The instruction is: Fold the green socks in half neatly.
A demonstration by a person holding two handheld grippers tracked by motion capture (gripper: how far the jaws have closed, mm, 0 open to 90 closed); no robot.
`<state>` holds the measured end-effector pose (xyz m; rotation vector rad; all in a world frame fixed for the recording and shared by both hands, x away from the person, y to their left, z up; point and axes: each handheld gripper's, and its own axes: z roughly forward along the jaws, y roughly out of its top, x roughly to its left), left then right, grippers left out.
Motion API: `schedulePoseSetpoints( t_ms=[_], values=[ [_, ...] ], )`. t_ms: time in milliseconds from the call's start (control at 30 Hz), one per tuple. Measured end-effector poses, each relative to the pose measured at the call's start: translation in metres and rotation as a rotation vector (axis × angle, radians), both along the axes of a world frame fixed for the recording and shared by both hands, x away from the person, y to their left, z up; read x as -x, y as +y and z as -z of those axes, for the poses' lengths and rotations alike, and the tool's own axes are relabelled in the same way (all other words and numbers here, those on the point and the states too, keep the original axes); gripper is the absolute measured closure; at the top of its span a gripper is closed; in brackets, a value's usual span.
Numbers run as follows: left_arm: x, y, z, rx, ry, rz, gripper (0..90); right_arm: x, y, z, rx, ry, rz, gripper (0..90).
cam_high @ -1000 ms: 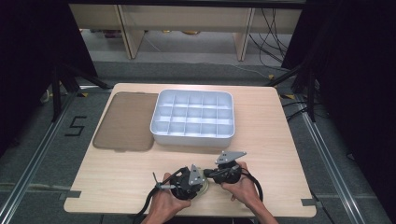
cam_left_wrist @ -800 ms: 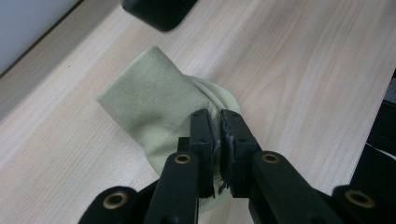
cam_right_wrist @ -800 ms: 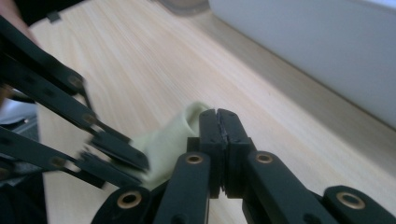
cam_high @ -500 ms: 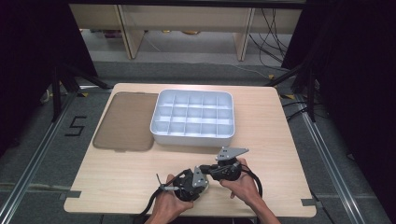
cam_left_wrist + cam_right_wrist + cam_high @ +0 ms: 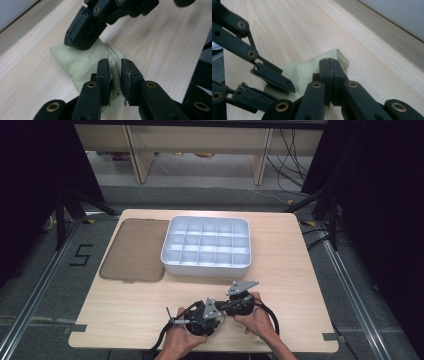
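Here we read a "5" (image 5: 81, 255) taped on the floor. Our right gripper (image 5: 332, 65) is clamped shut on the pale green cloth (image 5: 82, 62). Our left gripper (image 5: 115, 72) has just been opening, jaws slightly apart around a fold.

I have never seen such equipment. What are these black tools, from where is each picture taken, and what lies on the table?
There is no robot here. A person holds a two-jaw tool in each hand: the left hand-held gripper and the right hand-held gripper. The high view comes from a fixed camera above the table; the hands enter from the bottom. The other two pictures come from small cameras that ride on each gripper and look along its black jaws.

On the table lie a white tray with many compartments, a brown lid flat at its left, and, near the person, a pale green cloth.

The right gripper's jaws are shut and rest on the cloth's edge; whether they pinch it I cannot tell. The left gripper's jaws have just been opening; a narrow gap shows between them, above the cloth.
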<state>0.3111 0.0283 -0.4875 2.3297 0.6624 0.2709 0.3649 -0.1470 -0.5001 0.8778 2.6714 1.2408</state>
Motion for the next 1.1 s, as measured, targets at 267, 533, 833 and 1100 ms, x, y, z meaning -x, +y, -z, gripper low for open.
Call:
schedulePoseSetpoints(
  t_ms=[267, 533, 833, 1100],
  values=[
    [-0.002, 0.028, -0.020, 0.193, 0.063, -0.037, 72.4, 0.001, 0.000, 0.000, 0.006, -0.008, 0.000, 90.0],
    [0.003, 0.022, 0.004, 0.099, 0.094, 0.002, 79.9, 0.003, 0.001, -0.001, 0.011, -0.018, 0.002, 90.0],
    [0.004, 0.020, 0.010, 0.061, 0.063, 0.015, 83.1, 0.004, 0.001, -0.001, 0.019, -0.021, 0.001, 90.0],
    [0.005, 0.020, 0.010, 0.046, 0.058, 0.020, 82.8, 0.009, 0.002, -0.010, -0.041, -0.023, -0.016, 89.6]
  ],
)
